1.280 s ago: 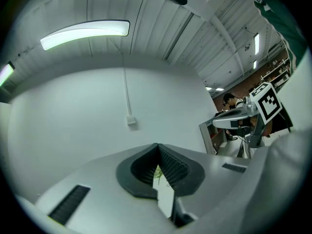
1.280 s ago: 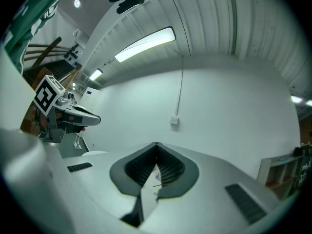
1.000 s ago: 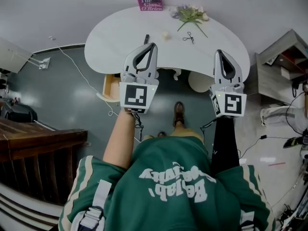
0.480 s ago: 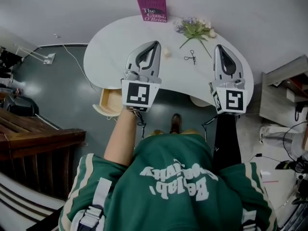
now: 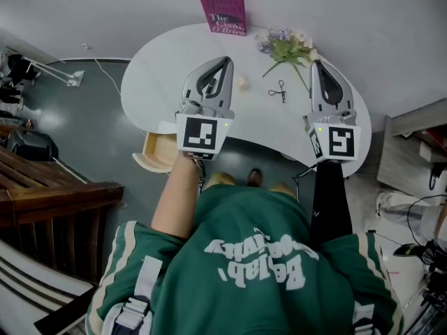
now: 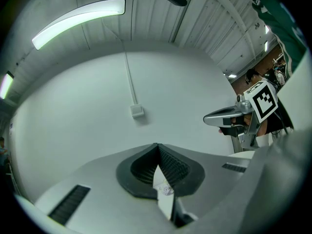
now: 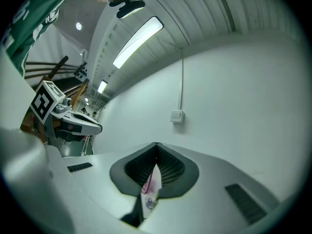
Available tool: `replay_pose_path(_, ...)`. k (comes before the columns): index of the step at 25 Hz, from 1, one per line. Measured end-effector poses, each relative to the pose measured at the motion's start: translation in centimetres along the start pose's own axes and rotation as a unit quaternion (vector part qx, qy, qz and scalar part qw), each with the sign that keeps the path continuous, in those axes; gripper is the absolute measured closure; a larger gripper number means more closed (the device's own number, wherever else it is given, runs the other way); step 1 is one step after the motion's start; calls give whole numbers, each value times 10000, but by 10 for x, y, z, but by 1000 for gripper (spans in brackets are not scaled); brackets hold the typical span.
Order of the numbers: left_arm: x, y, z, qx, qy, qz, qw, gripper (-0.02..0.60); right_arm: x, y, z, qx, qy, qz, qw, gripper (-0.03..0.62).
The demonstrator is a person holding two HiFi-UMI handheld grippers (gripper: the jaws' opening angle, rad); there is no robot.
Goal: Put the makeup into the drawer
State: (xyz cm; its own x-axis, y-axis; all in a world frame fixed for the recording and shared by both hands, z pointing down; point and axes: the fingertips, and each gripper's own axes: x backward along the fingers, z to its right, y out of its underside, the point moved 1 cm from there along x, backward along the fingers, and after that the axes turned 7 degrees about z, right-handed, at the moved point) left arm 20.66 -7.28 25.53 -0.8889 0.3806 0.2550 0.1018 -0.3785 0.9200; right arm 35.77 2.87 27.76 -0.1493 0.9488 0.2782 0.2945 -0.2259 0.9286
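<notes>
Both grippers, left gripper (image 5: 226,61) and right gripper (image 5: 316,64), are clenched empty. Cream makeup (image 5: 242,83) lies midway between the table's (image 5: 157,75) near and far edges; likely light, soft: pinch its sides gently.

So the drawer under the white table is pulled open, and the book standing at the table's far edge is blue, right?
Not quite. The book is magenta pink, not blue, as the head view shows. The rest holds: it stands at the far edge of the white table, and the drawer under that table is pulled open.
</notes>
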Motion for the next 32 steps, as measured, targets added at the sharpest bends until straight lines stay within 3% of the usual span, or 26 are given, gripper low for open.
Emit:
replay_pose_path(14, -21, 14, 5, 9, 247, -80, 9997, 566, -8, 12, 6, 10, -8, -134, 9999, 585)
replay_pose_path(18, -30, 29, 5, 224, 297, -262, 9990, 566, -12, 18, 10, -18, 31, -214, 9998, 585)
replay_pose_path(25, -41, 126, 15, 316, 557, -1377, 9884, 553, -4, 31, 21, -1, 186, -455, 9988, 585)
replay_pose_path(27, -43, 164, 24, 329, 776, -1704, 9818, 417, 0, 36, 26, 10, 251, -537, 9982, 585)
replay_pose_path(32, -41, 260, 49, 680, 1145, -2684, 9541, 320, 9, 49, 37, 79, 384, -794, 9961, 585)
